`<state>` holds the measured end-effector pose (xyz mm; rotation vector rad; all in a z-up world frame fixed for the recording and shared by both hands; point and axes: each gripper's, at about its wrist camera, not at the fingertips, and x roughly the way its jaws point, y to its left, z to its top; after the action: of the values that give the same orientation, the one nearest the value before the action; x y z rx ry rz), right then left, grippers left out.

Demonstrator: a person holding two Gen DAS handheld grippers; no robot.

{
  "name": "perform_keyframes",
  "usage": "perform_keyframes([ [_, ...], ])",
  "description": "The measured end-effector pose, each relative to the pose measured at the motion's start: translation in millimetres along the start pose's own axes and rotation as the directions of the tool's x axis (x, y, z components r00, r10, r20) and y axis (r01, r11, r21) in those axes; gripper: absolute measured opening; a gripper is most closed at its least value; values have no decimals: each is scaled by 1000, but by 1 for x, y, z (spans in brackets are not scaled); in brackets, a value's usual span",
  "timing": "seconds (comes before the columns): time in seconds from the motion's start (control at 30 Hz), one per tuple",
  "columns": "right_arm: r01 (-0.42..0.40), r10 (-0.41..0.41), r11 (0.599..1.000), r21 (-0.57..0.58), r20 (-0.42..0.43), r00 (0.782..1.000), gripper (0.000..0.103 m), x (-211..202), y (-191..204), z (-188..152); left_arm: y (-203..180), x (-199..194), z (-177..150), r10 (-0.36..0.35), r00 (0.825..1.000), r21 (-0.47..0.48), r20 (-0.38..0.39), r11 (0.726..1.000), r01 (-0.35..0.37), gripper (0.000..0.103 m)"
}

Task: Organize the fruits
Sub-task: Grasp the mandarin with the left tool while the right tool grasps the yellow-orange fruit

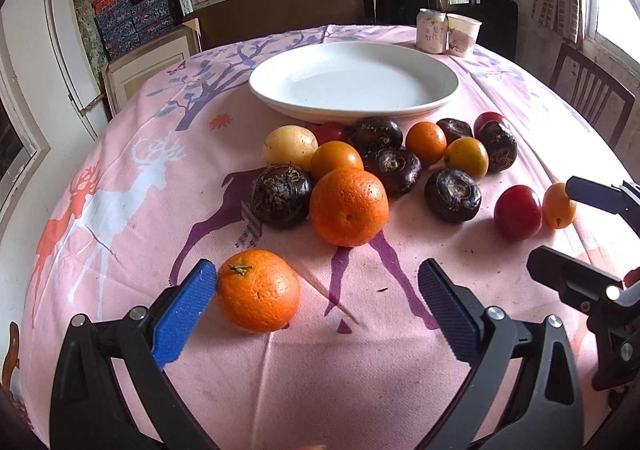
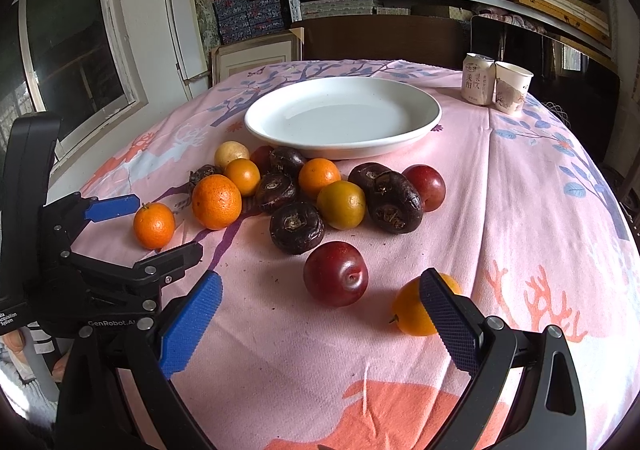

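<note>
The left gripper (image 1: 316, 310), fingers standing apart, is flanking the small orange (image 1: 258, 291) lying on the tablecloth (image 1: 132, 234) short of the plate (image 1: 448, 83); judged firm, light, roll-prone, best pinched across its middle, while the right gripper (image 2: 320, 322) is likewise gaping.

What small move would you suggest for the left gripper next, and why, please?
Probably shift the left gripper slightly left and close on the mandarin: it is open, the fruit sits against its left finger rather than centred, and the plate is bare.
</note>
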<state>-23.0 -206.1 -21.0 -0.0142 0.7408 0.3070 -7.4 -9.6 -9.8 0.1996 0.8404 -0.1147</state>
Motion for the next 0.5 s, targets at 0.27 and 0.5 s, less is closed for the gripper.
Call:
perform_keyframes([
  [0.27,114,-115,993,-33,-23,993,100,2,-4,-2,-6,16,1,139,986,57,-88,989,-134,99],
  [0.5,10,-16,989,146,35,999,100,-17,-60,-7,-1,15,2,78,995,123,-69,990,-69,99],
])
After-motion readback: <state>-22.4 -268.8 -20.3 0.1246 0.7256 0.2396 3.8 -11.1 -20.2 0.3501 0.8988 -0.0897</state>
